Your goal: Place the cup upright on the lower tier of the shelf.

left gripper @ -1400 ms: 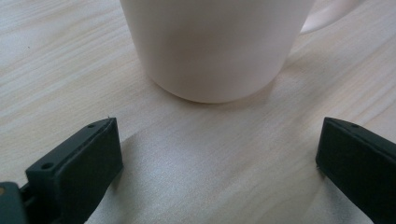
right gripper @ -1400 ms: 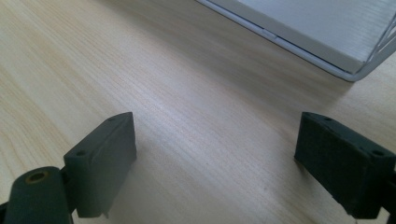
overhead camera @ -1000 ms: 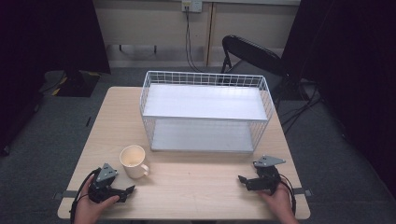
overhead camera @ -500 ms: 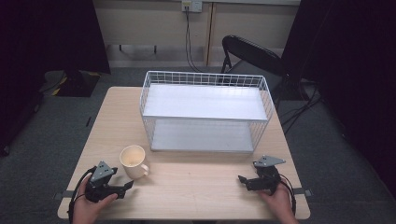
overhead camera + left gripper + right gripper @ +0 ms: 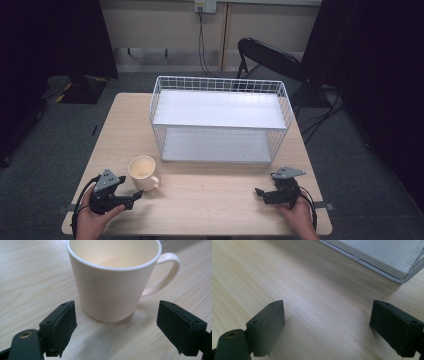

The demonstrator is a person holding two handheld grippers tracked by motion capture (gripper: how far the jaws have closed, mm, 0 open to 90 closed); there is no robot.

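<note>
Mug [image 5: 113,282] is standing upright on the bench [image 5: 210,200] near its front left corner, handle probably turned toward the wire basket [image 5: 220,120] — the left gripper [image 5: 131,196] is sitting just beside it, jaws spread wide and not touching it. At the front right, the right gripper [image 5: 261,192] is resting low over bare wood, jaws likewise gaping and gripping nothing

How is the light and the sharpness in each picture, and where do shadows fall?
High view: the table is evenly lit and the room's sides are very dark; the image is somewhat soft. Left gripper view: the cream mug is sharp, with a soft shadow on the wood in front of it. Right gripper view: the wood grain is clear, and the wire rack casts a faint shadow along its edge.
</note>
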